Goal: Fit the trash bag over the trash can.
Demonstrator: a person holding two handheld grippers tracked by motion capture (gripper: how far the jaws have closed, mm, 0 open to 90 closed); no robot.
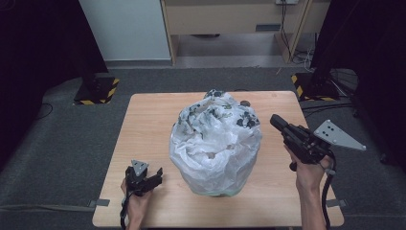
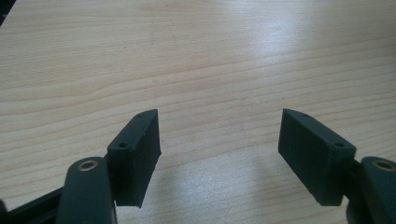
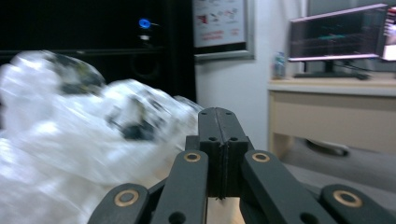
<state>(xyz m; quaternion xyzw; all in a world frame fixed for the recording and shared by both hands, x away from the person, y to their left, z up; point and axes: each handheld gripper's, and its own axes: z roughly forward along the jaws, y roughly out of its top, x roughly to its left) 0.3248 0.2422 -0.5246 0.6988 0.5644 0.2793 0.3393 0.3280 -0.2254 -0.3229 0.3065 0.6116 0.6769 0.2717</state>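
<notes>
Tabletop (image 1: 143,120) bears white plastic bag (image 1: 215,143) (contents hidden).

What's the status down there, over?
Left gripper open, low over bare table. Right gripper shut, empty, raised beside plastic bag. Nothing in the way.

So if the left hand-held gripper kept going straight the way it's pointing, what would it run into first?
Most likely the bare wooden table. The left hand-held gripper points down at its surface with jaws open and nothing between them. In the high view the white plastic bag sits off to its side, seemingly out of that line.
</notes>
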